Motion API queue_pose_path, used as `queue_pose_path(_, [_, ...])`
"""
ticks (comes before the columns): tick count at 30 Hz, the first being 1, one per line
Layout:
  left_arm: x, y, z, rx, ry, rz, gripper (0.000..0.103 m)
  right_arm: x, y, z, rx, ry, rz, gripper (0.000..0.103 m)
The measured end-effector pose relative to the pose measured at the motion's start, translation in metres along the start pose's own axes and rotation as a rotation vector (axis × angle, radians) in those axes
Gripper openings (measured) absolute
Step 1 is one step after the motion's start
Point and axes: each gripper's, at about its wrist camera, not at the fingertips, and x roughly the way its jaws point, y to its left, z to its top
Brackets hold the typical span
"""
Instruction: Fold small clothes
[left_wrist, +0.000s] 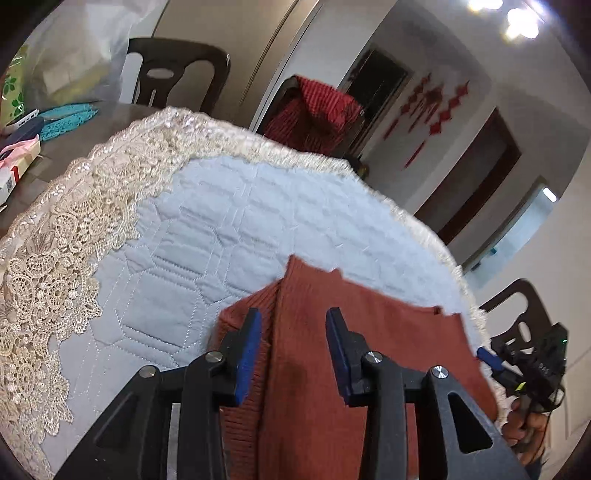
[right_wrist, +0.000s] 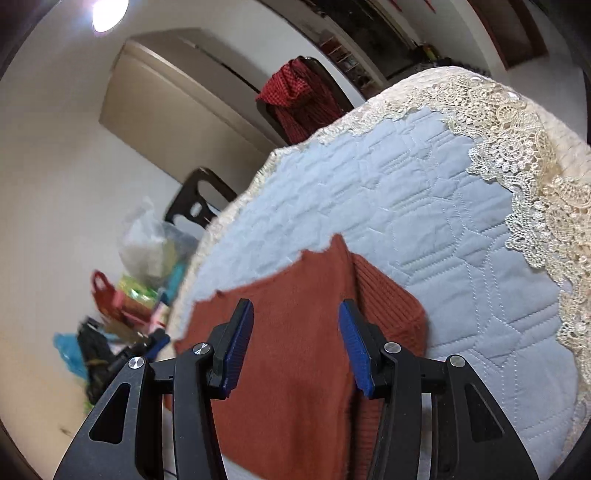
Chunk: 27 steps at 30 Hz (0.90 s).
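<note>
Rust-red knit garment, the small piece of clothing to be folded, lies flat on the quilted pale-blue cover of the desk, close to the desk's near edge and toward the corner where the lace trim runs out. I judge the fold to be partly made: a smooth panel lies over a ribbed layer that shows along one side, and a straight crease runs away from me up the middle, so at least one flap appears turned in; squaring it and at least one further fold appear to remain. My left gripper hovers over the garment with its blue pads spread apart and nothing between them; whether the tips touch the knit I cannot tell. My right gripper is likewise spread wide above the same garment, holding nothing. Around the work: a dark chair stands beyond the far edge, a second chair carries a draped red checked cloth, and boxes and a teal mat sit on the bare desk past the lace. Bags lie beside the desk on the floor side. Nothing rests on the garment; I judge the lace border and the near drop-off to be the only hindrances.
</note>
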Motion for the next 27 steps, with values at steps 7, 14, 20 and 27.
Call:
queue_pose_path(7, [0.040, -0.013, 0.023, 0.079, 0.083, 0.086, 0.039, 0.032, 0.010, 0.023, -0.120, 0.044, -0.147, 0.048])
queue_pose_path(14, [0.063, -0.015, 0.024, 0.105, 0.125, 0.132, 0.039, 0.059, 0.008, 0.031, -0.203, 0.127, -0.272, 0.040])
queue_pose_path(20, [0.060, -0.024, 0.025, 0.160, 0.114, 0.094, 0.010, 0.052, 0.006, 0.033, -0.226, 0.098, -0.267, 0.006])
queue_pose_path(27, [0.045, -0.025, 0.030, 0.168, 0.053, 0.042, 0.009, 0.044, 0.018, 0.033, -0.266, 0.046, -0.250, 0.006])
